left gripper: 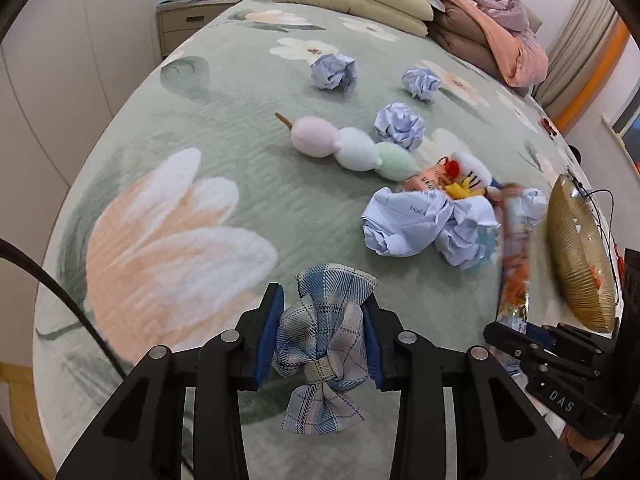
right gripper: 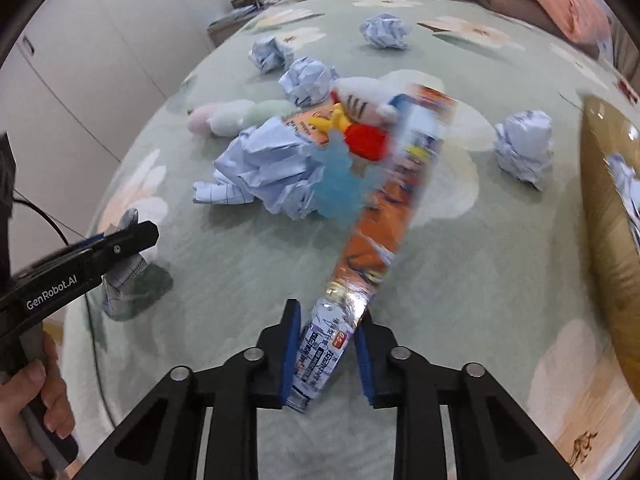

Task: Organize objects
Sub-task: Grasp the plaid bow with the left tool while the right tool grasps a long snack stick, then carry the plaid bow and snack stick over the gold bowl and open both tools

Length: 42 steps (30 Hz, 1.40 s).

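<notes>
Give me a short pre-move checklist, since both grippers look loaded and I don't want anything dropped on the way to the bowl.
1. Left gripper shut on the plaid bow: ok, pads squeeze its middle.
2. Right gripper shut on the orange snack packet: ok, but only by its lower end.
3. Packet steady: not ok, its upper part is blurred.
4. Gold bowl in view: ok, at the right edge.
5. Room in the bowl: cannot tell; crumpled paper already shows inside.
6. Grippers apart: ok.
</notes>
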{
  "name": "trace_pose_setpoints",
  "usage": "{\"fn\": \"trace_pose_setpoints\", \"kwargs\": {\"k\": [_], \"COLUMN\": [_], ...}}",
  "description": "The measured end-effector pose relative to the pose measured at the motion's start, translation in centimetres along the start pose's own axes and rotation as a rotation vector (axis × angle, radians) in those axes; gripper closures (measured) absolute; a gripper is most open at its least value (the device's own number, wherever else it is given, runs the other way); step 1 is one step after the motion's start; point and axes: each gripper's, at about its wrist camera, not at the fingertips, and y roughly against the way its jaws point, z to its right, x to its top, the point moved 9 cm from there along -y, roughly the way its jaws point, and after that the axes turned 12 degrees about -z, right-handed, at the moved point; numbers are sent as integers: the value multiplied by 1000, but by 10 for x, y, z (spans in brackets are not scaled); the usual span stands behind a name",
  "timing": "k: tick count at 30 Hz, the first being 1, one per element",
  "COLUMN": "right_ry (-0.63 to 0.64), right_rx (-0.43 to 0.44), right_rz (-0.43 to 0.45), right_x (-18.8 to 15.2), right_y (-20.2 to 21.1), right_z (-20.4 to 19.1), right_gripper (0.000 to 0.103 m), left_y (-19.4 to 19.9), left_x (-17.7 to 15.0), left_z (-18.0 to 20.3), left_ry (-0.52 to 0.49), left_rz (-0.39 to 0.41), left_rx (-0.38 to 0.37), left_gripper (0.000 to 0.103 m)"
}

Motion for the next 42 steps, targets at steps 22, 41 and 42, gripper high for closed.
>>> {"fn": "trace_pose_setpoints", "kwargs": {"k": [22,41,42], "right_ry": [-48,-124,-133], "right_rx": [97,105,93], "right_rz": [75,207,205], "right_x": [-19,-10,-12], "right_y": [50,145,149], "right_z": [8,98,109], "right_gripper": [87,87,87], "left_y": [40,77,77], "left_x": [-14,35,38], "left_z": [34,162,174], "left_ry": [-44,-127,-139], "left_rz": [42,110,111], "left_rx": [-8,-176,-183], "left_gripper": [69,69,69]}}
